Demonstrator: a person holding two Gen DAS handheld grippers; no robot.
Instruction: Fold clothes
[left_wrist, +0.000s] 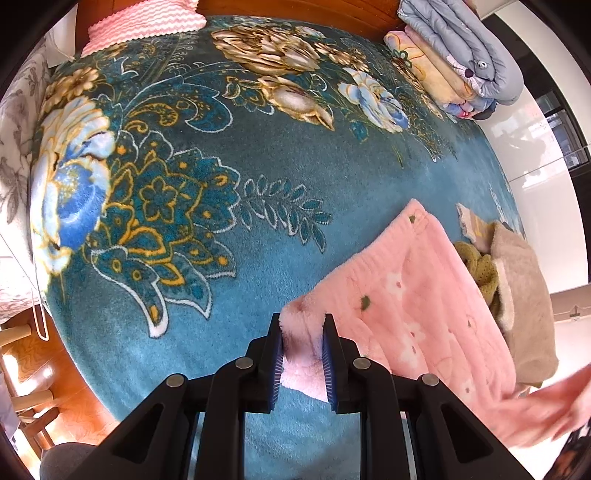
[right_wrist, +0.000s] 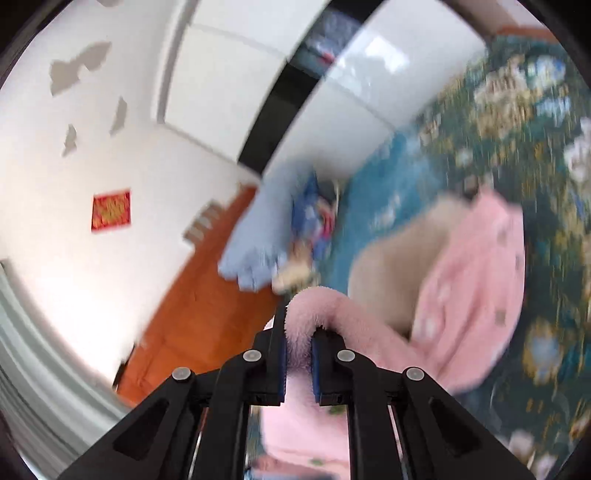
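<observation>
A fluffy pink garment (left_wrist: 417, 295) with small white and green prints lies spread over the right part of a teal floral blanket (left_wrist: 258, 166). My left gripper (left_wrist: 303, 332) is shut on a corner of its near edge, pink fleece bunched between the blue pads. My right gripper (right_wrist: 298, 332) is shut on another edge of the same pink garment (right_wrist: 476, 291), which drapes away to the right. The right wrist view is blurred by motion.
A beige fleece piece (left_wrist: 524, 295) and an olive knit item (left_wrist: 476, 266) lie just right of the pink garment. Folded quilts and blankets (left_wrist: 461, 55) are stacked at the far right. A pink textured cloth (left_wrist: 144, 22) lies at the far edge. Wooden floor (right_wrist: 195, 306) borders the bed.
</observation>
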